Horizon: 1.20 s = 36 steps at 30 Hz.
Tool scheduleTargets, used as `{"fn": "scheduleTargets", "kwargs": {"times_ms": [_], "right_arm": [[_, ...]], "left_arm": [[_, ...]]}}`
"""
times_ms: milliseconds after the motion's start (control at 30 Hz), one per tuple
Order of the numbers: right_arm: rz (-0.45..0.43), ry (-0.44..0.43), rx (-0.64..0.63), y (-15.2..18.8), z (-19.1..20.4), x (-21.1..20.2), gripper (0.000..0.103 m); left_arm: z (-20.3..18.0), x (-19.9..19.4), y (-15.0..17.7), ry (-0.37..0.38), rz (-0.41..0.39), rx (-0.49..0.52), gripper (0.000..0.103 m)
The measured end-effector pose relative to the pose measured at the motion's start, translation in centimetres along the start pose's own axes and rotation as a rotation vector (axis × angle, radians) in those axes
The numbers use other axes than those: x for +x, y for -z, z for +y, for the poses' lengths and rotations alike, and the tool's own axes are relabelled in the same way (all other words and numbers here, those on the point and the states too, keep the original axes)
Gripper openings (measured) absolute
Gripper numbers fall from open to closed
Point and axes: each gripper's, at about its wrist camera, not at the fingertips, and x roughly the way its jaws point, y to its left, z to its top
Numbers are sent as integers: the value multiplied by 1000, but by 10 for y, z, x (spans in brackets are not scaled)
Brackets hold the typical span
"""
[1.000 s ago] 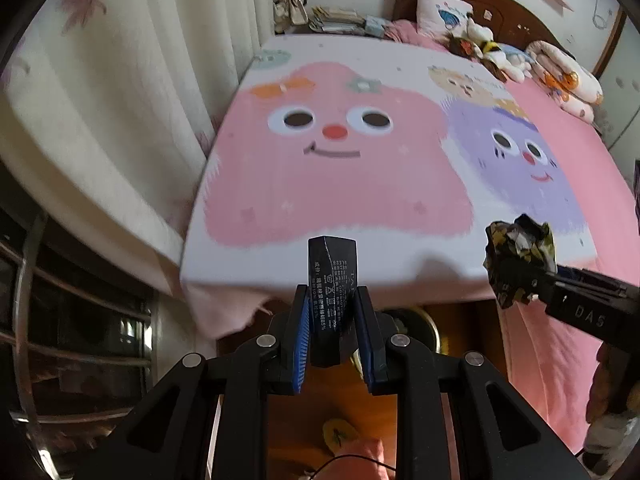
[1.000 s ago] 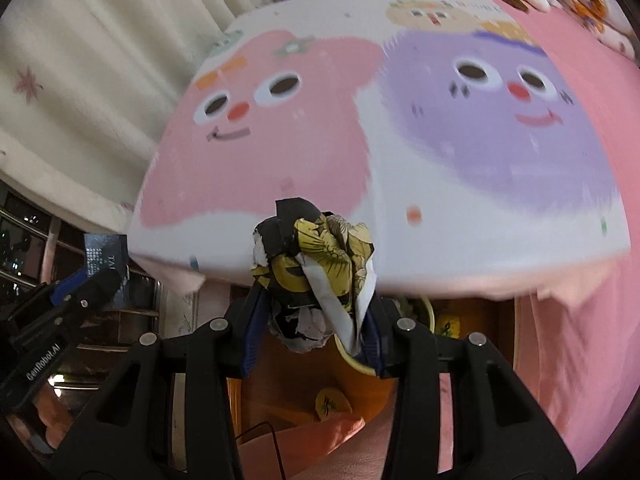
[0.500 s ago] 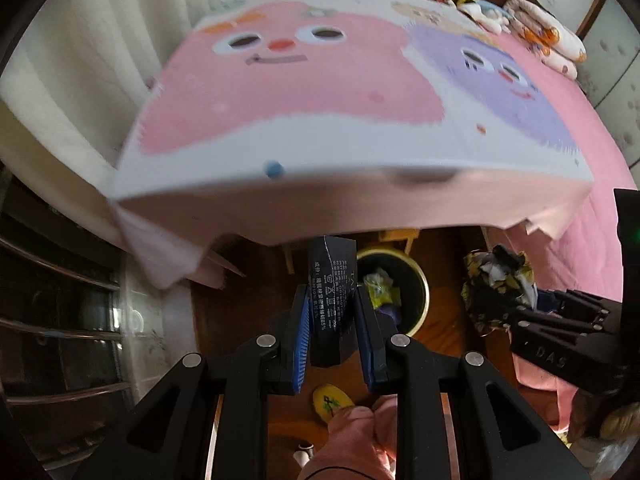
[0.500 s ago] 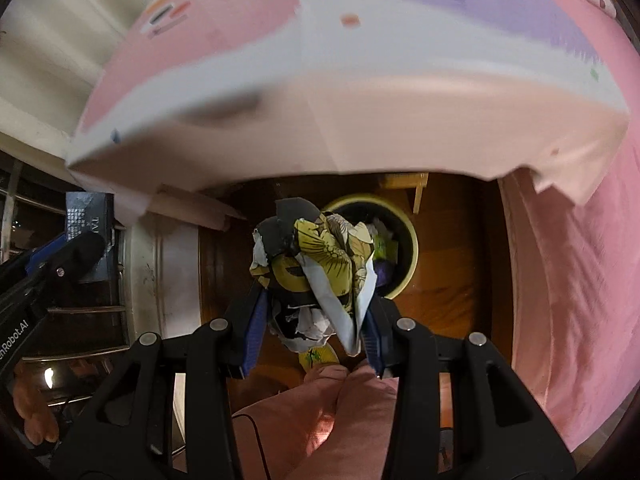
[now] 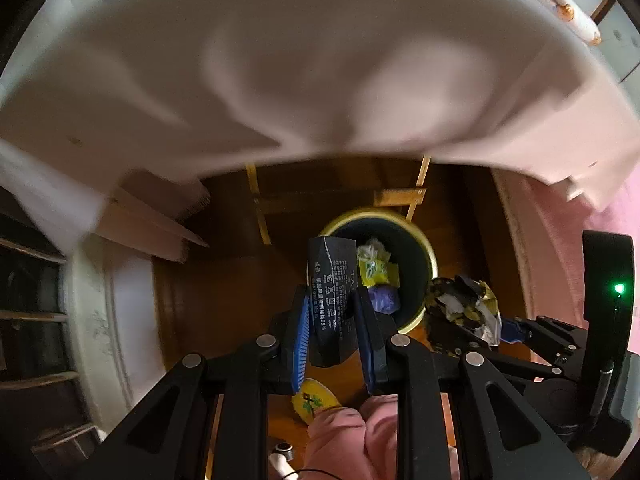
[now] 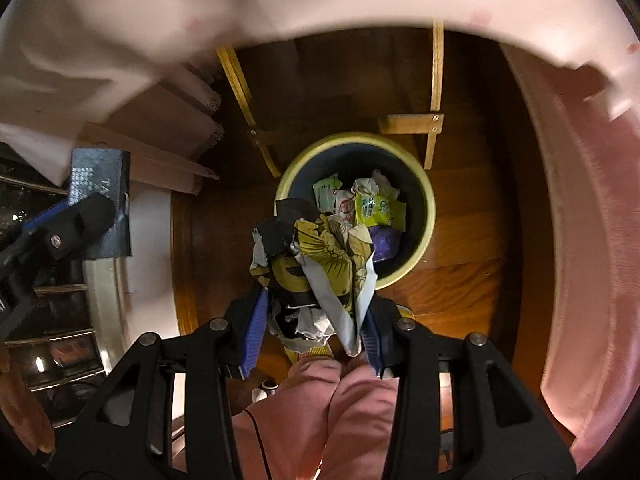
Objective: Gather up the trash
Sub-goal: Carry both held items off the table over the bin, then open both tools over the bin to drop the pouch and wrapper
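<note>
Down over the dark polished wood floor (image 6: 472,240), both cameras are looking straight into a round bin (image 6: 430,216) with a pale yellow-green rim and a deep blue inside. It is sitting beside a light wooden frame (image 6: 434,80) of thin slats, under the overhanging bed cover (image 5: 320,60), which is blurring into soft white and pink folds.

The left gripper (image 5: 334,320) is clamping a flat black packet (image 5: 332,300) between its blue-padded fingers (image 5: 302,332). The packet is stiff and oblong, standing upright, with white printed text and small symbols running down its face, and its top corner is overlapping the bin's near rim in the left wrist view. In the right wrist view the same packet (image 6: 100,184) is showing off to the left, apart from the bin.

The right gripper (image 6: 312,320) is squeezing a crumpled wrapper (image 6: 320,264), a scrunched ball of glossy foil-like sheet in yellow, black, white and grey, with sharp creases and torn-looking edges. It is hanging over the near edge of the bin.

Inside the bin, trash (image 6: 368,208) is lying in a loose heap: a bright yellow-green sachet, white crinkled paper, a pale green packet and something purple at the near side.

At the bottom edge, pink fabric (image 6: 340,400) of the person's clothing is bulging into view, soft and rounded, with a yellow patterned slipper (image 5: 312,400) just beside it.
</note>
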Motion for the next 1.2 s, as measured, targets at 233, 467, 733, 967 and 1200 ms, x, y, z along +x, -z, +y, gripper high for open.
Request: {"fn": "scheduleTargets", "kwargs": {"times_ms": [233, 467, 733, 967, 1200], "right_arm": [[29, -3, 22, -10, -33, 83, 39], [19, -21, 93, -24, -67, 117, 43], [20, -50, 109, -38, -82, 132, 52], [3, -50, 119, -41, -84, 123, 61], [-15, -38, 141, -42, -77, 91, 64]], "left_arm": [[-25, 99, 10, 16, 49, 3, 21], [-37, 151, 2, 77, 35, -7, 24], [-41, 171, -11, 112, 33, -23, 39], [-28, 168, -14, 86, 46, -55, 83], [-22, 122, -14, 23, 1, -52, 83]]}}
